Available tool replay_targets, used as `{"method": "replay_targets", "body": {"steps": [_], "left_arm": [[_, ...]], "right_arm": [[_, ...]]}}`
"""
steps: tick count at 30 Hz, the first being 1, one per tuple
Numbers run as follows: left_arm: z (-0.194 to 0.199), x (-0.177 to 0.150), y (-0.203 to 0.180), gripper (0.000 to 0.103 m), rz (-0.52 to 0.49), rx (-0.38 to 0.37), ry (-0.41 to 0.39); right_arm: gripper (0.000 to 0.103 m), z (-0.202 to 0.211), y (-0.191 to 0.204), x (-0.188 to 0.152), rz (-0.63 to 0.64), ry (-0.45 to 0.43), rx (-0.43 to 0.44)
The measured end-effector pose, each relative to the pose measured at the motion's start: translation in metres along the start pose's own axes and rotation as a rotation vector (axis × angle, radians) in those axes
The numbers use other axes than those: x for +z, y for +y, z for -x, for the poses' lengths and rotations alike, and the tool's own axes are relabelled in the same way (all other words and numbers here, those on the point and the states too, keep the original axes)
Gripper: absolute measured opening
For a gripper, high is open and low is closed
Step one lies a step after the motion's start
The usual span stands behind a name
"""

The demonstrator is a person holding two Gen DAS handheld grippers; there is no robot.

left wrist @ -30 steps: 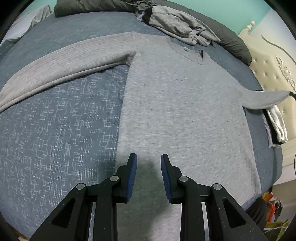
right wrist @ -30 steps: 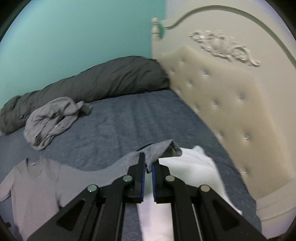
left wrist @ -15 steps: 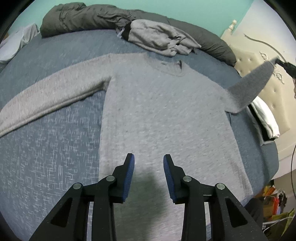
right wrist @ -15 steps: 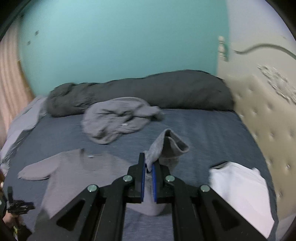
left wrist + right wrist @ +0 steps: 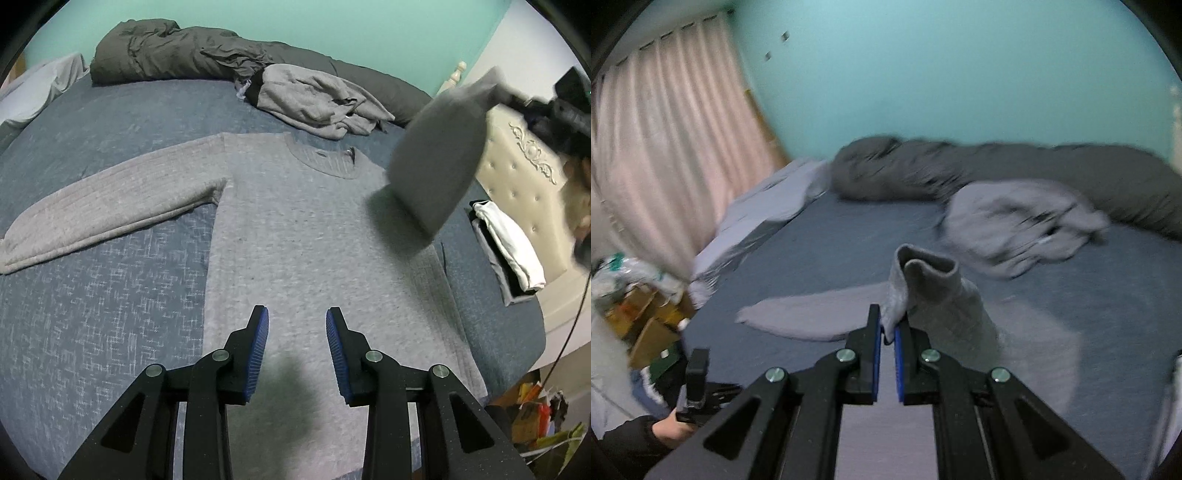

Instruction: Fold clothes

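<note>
Light grey knit long-sleeved sweater (image 5: 295,229) flat on blue bed (image 5: 92,295), left claw (image 5: 297,325) apart above its hem, just been opening, right claw (image 5: 889,328) clamped on lifted sleeve cuff (image 5: 923,273)

Your left wrist view is evenly lit and sharp, with a soft shadow on the grey sweater (image 5: 314,236) and its raised sleeve (image 5: 439,155) blurred. Your right wrist view is smeared by motion; both bend and darken at the edges.
</note>
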State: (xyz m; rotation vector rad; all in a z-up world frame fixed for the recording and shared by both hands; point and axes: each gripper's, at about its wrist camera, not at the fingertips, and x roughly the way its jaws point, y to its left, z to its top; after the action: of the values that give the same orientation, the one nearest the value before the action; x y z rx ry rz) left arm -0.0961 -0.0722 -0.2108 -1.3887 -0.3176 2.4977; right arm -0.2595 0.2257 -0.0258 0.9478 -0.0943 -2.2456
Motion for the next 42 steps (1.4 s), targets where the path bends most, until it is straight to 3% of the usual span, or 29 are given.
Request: {"method": "replay_targets", "body": {"steps": [6, 10, 22, 28, 31, 32, 33, 37, 42], "left_arm": [[0.009, -0.008, 0.013, 0.036, 0.014, 0.001, 0.003], [0.007, -0.015, 0.022, 0.036, 0.027, 0.003, 0.014], [-0.014, -0.028, 0.037, 0.036, 0.071, 0.004, 0.057], [-0.032, -0.031, 0.04, 0.036, 0.091, 0.002, 0.081], [-0.043, -0.031, 0.044, 0.038, 0.108, 0.007, 0.091], [-0.046, -0.03, 0.046, 0.038, 0.111, 0.011, 0.092], [-0.049, -0.03, 0.047, 0.038, 0.115, 0.016, 0.094], [-0.067, -0.028, 0.051, 0.038, 0.123, 0.031, 0.107], [-0.096, -0.02, 0.053, 0.038, 0.095, 0.065, 0.112]], "right_arm": [[0.006, -0.103, 0.037, -0.069, -0.03, 0.155, 0.083], [0.006, -0.149, 0.048, -0.113, -0.075, 0.233, 0.122], [0.009, -0.212, 0.078, -0.184, -0.079, 0.343, 0.177], [0.011, -0.224, 0.077, -0.203, -0.09, 0.361, 0.19], [0.031, -0.225, 0.076, -0.208, -0.103, 0.375, 0.198], [0.044, -0.225, 0.076, -0.209, -0.107, 0.377, 0.199], [0.05, -0.221, 0.075, -0.209, -0.111, 0.369, 0.195], [0.05, -0.193, 0.061, -0.204, -0.152, 0.264, 0.201], [0.052, -0.143, 0.018, -0.219, -0.233, 0.131, 0.085]]}}
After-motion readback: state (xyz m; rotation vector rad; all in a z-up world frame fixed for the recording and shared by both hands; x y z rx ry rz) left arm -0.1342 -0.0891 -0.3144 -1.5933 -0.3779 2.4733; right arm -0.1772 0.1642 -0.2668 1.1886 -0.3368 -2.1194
